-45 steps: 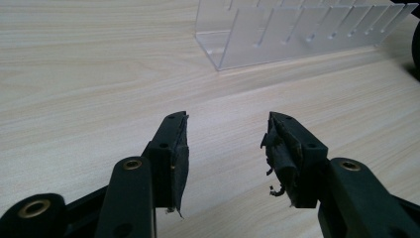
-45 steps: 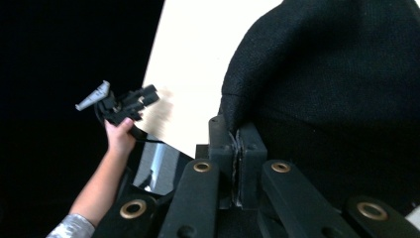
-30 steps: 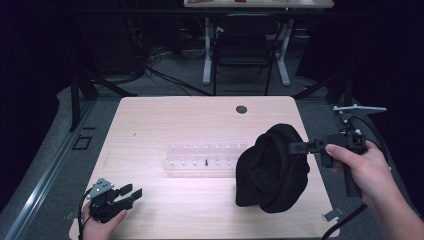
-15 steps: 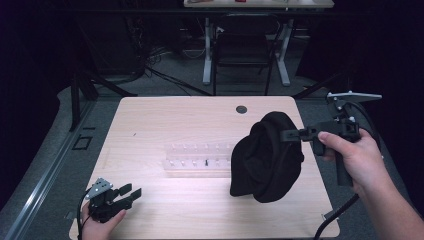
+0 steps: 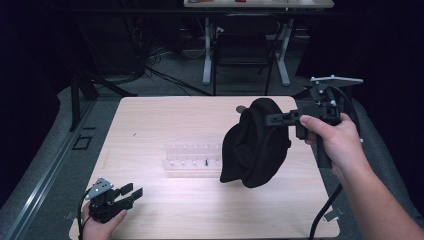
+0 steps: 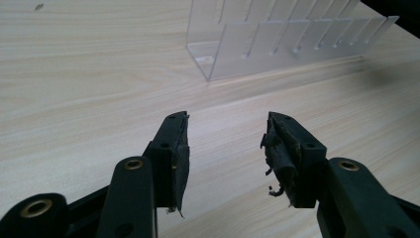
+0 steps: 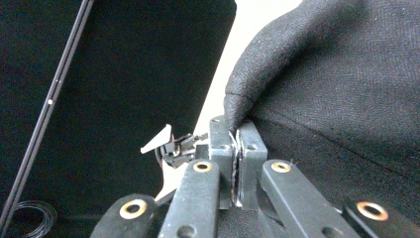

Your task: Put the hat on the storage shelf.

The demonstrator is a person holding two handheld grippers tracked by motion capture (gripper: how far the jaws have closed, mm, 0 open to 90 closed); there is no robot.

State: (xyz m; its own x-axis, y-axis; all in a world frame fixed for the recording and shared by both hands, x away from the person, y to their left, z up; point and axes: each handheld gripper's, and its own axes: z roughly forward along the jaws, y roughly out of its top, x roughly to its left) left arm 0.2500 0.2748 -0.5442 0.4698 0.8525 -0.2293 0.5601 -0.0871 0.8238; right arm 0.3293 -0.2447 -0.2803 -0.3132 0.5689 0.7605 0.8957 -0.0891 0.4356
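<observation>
- Right gripper [image 5: 274, 119] had lifted the black cloth [image 5: 255, 145] higher than half a second before; it hung clear of the table [image 5: 165, 120], over the right end of the clear slotted rack [image 5: 192, 159].
- Right jaws were clamped on a fold of cloth [image 7: 317, 74], hand [image 5: 335, 140] raised at the table's right edge.
- Left gripper [image 5: 131, 191] hadn't moved: near-left corner, jaws apart, empty, pointing at rack [image 6: 277, 39].
</observation>
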